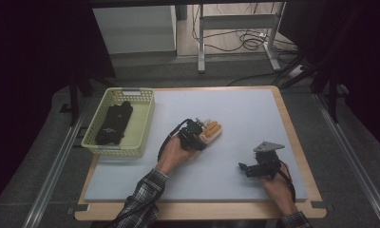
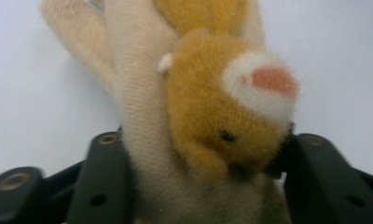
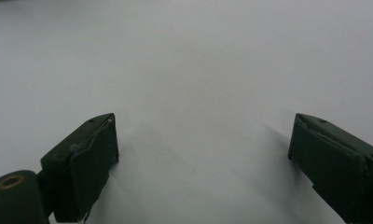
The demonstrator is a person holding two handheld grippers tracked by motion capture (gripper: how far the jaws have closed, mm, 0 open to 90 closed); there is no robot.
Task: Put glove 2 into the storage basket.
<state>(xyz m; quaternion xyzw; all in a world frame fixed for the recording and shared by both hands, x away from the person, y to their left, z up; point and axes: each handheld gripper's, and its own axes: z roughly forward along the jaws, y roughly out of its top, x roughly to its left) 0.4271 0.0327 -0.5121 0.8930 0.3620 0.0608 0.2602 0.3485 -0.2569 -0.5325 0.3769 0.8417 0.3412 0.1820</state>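
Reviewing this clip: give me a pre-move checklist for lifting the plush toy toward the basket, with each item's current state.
1. Left gripper jaws on both sides of the plush toy: ok, they press its body.
2. Grip firm enough to lift: cannot tell.
3. Right gripper free: ok, jaws wide apart over bare mat.
4. Right gripper out of the path: ok, it sits near the table's right side, away from the toy.
5. Room in the basket: ok; a black item lies in it, with space beside it.
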